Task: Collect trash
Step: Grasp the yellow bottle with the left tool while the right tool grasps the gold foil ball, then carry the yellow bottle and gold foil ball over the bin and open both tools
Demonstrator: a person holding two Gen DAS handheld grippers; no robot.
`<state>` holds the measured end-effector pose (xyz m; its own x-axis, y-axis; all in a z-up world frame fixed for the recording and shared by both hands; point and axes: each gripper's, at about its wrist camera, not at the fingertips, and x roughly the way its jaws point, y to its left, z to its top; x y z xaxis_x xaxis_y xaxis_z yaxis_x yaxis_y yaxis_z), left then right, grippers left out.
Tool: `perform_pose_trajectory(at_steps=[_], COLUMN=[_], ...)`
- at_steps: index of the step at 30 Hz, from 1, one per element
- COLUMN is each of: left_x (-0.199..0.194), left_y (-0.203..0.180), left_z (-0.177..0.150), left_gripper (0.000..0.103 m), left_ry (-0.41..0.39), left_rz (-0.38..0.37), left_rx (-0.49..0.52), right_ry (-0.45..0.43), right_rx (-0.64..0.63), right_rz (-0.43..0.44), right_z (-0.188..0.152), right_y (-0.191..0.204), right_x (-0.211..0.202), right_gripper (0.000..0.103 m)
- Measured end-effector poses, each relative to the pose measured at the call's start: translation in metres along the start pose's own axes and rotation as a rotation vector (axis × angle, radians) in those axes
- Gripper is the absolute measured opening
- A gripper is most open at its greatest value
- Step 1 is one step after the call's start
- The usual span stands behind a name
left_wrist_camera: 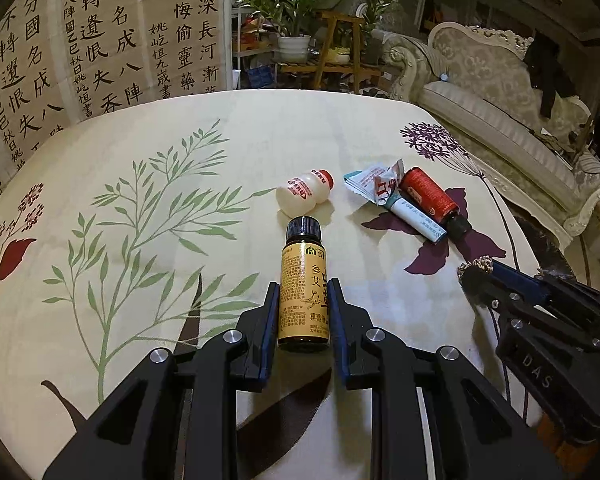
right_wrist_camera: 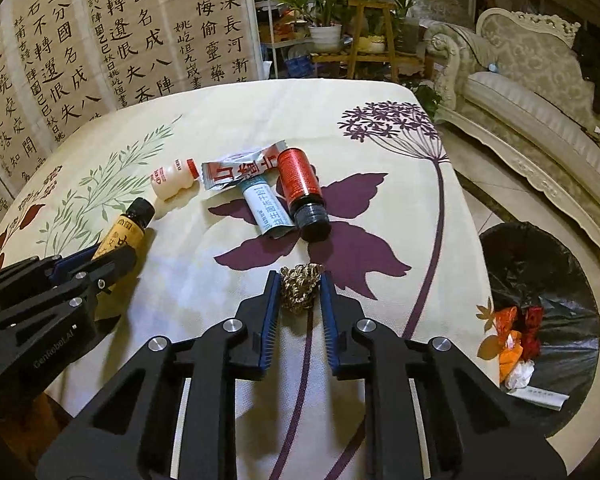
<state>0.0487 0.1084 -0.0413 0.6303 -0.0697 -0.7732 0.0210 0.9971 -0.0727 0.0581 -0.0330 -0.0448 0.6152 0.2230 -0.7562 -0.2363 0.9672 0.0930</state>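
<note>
My left gripper point(left_wrist_camera: 303, 286) is shut on a yellow-labelled brown bottle point(left_wrist_camera: 303, 288) with a black cap, lying on the floral tablecloth point(left_wrist_camera: 140, 160); it also shows in the right wrist view point(right_wrist_camera: 122, 236). My right gripper point(right_wrist_camera: 300, 278) is shut on a crumpled gold-brown wad point(right_wrist_camera: 300, 286), also seen in the left wrist view point(left_wrist_camera: 475, 267). Beyond lie a small white bottle point(left_wrist_camera: 304, 194) with a red cap, a torn silver wrapper point(left_wrist_camera: 376, 184), a white-blue sachet point(left_wrist_camera: 414, 216) and a red-labelled dark bottle point(left_wrist_camera: 434, 200).
A bin with a black liner point(right_wrist_camera: 540, 280) stands on the floor right of the table and holds several wrappers. A cream sofa point(right_wrist_camera: 540, 92) is at the right. A calligraphy screen point(left_wrist_camera: 80, 40) and potted plants point(left_wrist_camera: 296, 20) stand behind the table.
</note>
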Motion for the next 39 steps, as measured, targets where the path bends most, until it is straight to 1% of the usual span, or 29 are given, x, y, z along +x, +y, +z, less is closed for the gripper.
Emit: perform_pose_trajectory(at_steps=[8,15,21,24,28,34,39], left_x=[-0.010,-0.019,-0.024,-0.025,-0.024,-0.024,-0.020], left_y=[-0.011,-0.040,-0.072,-0.091,-0.118,-0.160,-0.188], left_z=[-0.003,-0.003,-0.004,-0.004,-0.004,-0.004,-0.003], left_gripper=[0.025,0.025,0.025,0.025,0.025,0.025,0.025], left_ry=[-0.026,-0.048,-0.066,-0.077,-0.079,-0.091,-0.088], left_rz=[-0.024,-0.065,-0.100,-0.107,-0.134,-0.171,-0.195], left_rx=[0.011,0.052,0.098,0.130,0.173,0.237,0.274], right_ry=[-0.031,-0.076,-0.103,-0.116,-0.132,-0.149,-0.155], right_rx=[0.047,0.103,0.164,0.197,0.241,0.289,0.321], right_rz=[-0.012,-0.059,-0.117,-0.150,-0.190,-0.227,-0.252], right_z=[-0.007,-0.015,-0.025,-0.031,-0.040,-0.052,-0.058], right_y=[-0.018,-0.046,-0.079,-0.097,-0.122,-0.152,-0.173], right_x=[-0.017,-0.042,-0.060,-0.068,-0.077,-0.087,-0.091], right_gripper=[0.019,0.019,0.019,0.019,0.019,0.019,0.019])
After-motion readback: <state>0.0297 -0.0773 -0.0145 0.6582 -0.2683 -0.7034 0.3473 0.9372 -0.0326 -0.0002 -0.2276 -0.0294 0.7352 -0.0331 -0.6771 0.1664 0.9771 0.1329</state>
